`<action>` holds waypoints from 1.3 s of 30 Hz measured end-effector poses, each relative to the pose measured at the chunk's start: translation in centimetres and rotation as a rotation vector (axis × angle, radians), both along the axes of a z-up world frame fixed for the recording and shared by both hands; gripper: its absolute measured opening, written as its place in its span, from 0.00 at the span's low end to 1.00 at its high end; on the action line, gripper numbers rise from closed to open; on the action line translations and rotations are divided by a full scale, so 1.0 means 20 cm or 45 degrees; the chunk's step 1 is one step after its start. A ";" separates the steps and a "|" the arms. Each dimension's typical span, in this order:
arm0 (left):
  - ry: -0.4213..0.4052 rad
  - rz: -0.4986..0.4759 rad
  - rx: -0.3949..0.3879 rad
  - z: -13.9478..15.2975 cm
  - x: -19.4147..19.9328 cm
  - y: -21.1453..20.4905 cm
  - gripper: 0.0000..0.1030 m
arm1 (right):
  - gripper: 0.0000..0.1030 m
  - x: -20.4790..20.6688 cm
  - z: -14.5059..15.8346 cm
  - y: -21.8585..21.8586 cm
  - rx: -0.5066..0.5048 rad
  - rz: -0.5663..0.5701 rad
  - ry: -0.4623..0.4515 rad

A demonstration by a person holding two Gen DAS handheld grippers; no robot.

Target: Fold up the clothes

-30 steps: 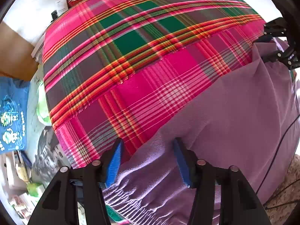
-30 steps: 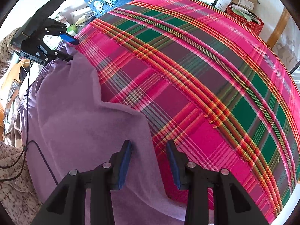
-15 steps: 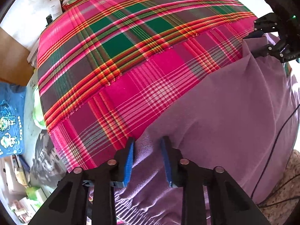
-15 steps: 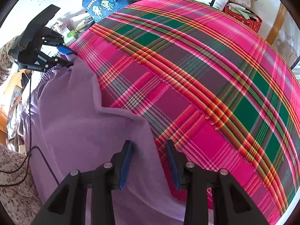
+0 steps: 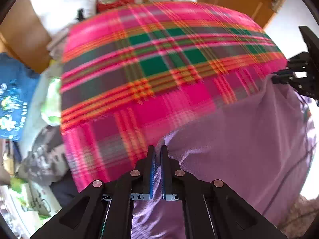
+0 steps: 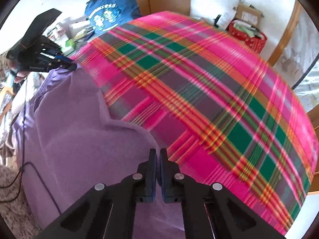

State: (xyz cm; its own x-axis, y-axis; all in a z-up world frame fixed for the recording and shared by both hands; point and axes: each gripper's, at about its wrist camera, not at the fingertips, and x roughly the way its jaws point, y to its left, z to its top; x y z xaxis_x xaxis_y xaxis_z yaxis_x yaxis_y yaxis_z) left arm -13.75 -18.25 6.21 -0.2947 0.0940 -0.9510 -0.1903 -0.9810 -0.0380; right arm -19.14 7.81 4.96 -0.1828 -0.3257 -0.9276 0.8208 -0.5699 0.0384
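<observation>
A cluttered room is seen around a bed spread with a bright plaid blanket (image 5: 159, 83) of pink, green and orange. On the blanket's near edge a purple garment (image 5: 239, 149) is laid, its far hem running across the plaid and its lower part hanging over the bed's side. The cloth looks like soft, fuzzy fleece: it is judged light, limp and not slippery, likely to sag and drag unless lifted by both corners of one hem at once. Gathered ribbing is seen at its left end, near the bed's left edge.

The left tongs (image 5: 157, 159) are pinched nearly shut on the garment's hem at that end, a fold of purple being squeezed between the blue pads (image 5: 152, 169). The right tongs (image 6: 157, 163) are likewise closed on the hem at the other end, cloth showing between them.

Beyond the bed, a blue bag (image 6: 107, 16), boxes (image 6: 247, 14) and wooden furniture are seen against a white wall.
</observation>
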 end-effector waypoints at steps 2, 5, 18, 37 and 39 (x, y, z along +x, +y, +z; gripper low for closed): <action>0.016 0.044 0.002 -0.04 0.11 0.03 0.06 | 0.03 -0.03 0.01 0.01 0.007 -0.025 0.026; 0.027 0.086 0.017 -0.04 0.08 -0.01 0.06 | 0.03 -0.06 0.01 -0.04 0.003 -0.049 0.052; 0.058 0.289 0.037 -0.15 -0.07 -0.29 0.06 | 0.03 -0.15 -0.06 -0.33 0.059 -0.033 0.326; 0.064 0.408 0.045 -0.22 -0.10 -0.40 0.05 | 0.03 -0.24 -0.18 -0.53 0.210 0.046 0.547; 0.062 0.414 0.038 -0.23 -0.10 -0.41 0.05 | 0.03 -0.25 -0.19 -0.56 0.220 0.053 0.567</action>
State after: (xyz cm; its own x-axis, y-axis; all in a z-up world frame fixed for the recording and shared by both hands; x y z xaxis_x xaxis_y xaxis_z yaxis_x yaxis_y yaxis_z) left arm -15.72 -26.35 1.70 -0.3589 0.0150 -0.9333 0.1304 -0.9893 -0.0660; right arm -24.05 -3.35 1.14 -0.5646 -0.1892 -0.8034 0.7583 -0.5033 -0.4144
